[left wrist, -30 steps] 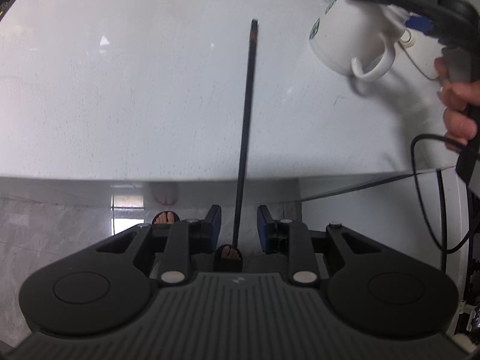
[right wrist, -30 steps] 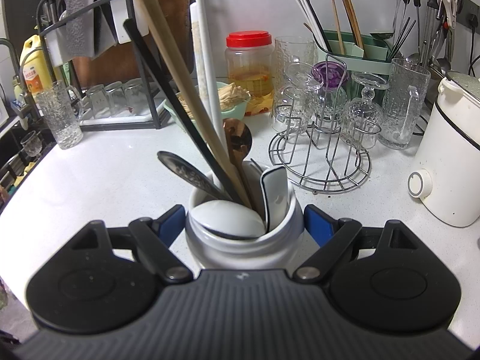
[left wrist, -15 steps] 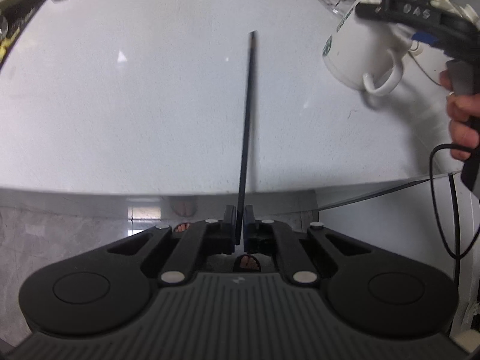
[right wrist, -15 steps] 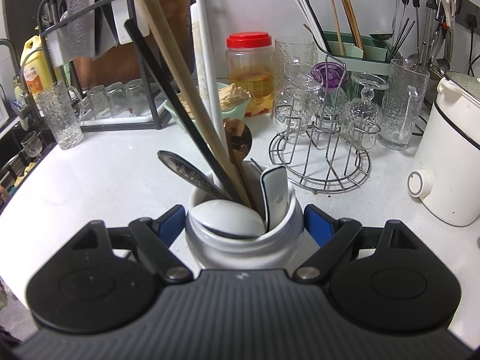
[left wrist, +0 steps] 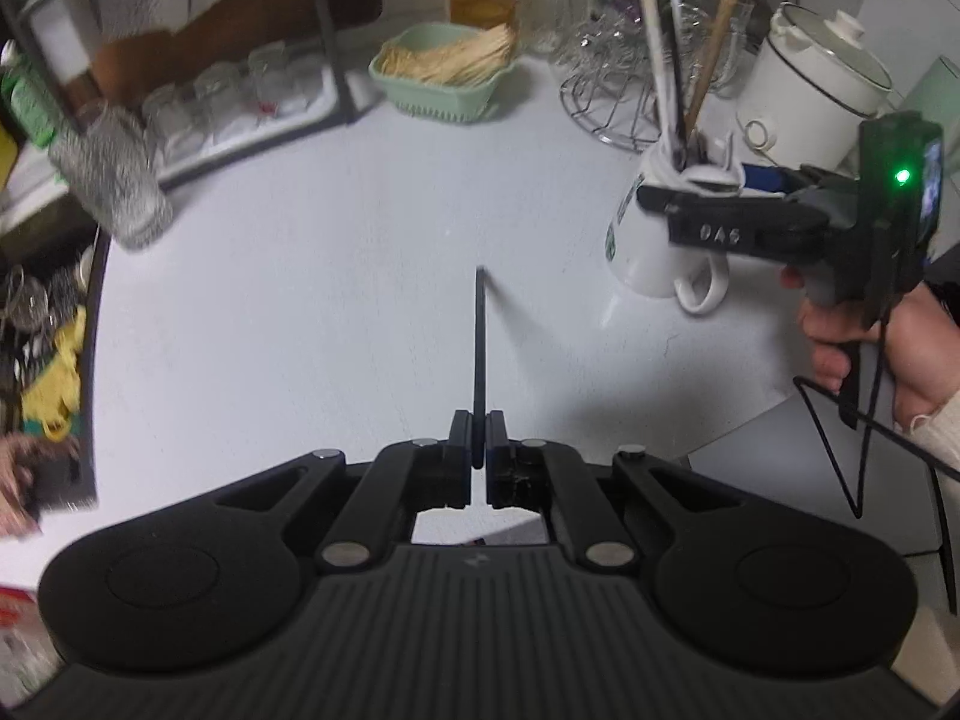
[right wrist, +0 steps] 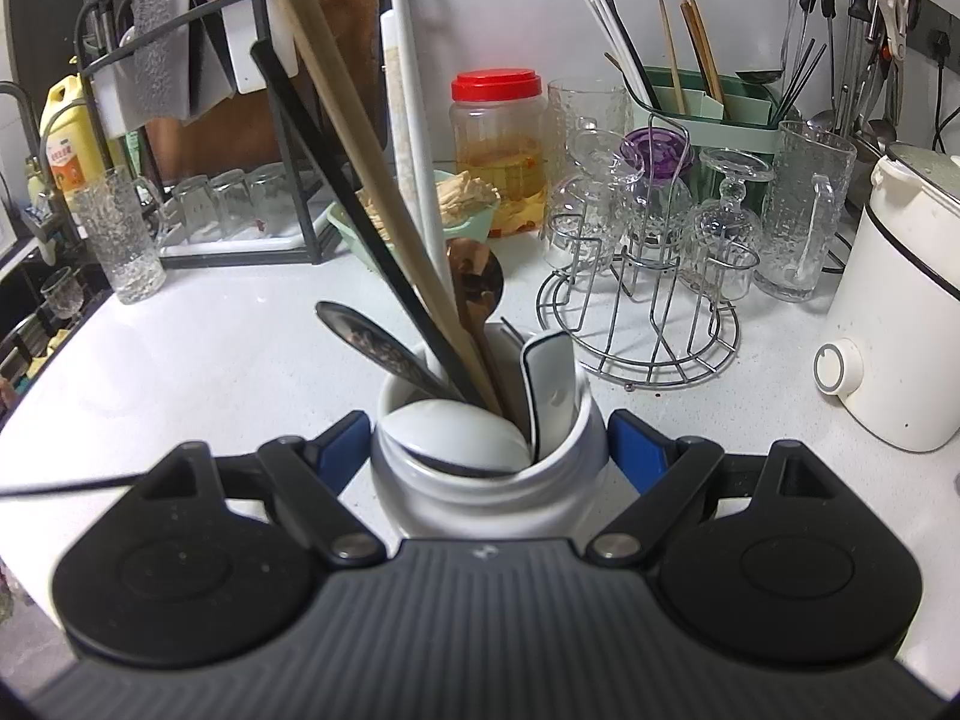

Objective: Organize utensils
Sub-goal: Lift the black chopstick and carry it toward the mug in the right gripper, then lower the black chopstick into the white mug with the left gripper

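Nearby, glass rack (right wrist: 639, 324), white cooker (right wrist: 900, 324), left jaws pinching black chopstick (left wrist: 479, 354), right jaws clamping mug (right wrist: 486, 480) (utensils inside)

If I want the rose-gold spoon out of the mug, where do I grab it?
Take the rose-gold spoon by its bowl, the only part standing clear above the mug rim, coming down from above on the right. The black and tan chopsticks lean tight against its left.

Home kitchen: dish rack (right wrist: 198, 138), hanging utensils (right wrist: 852, 30).
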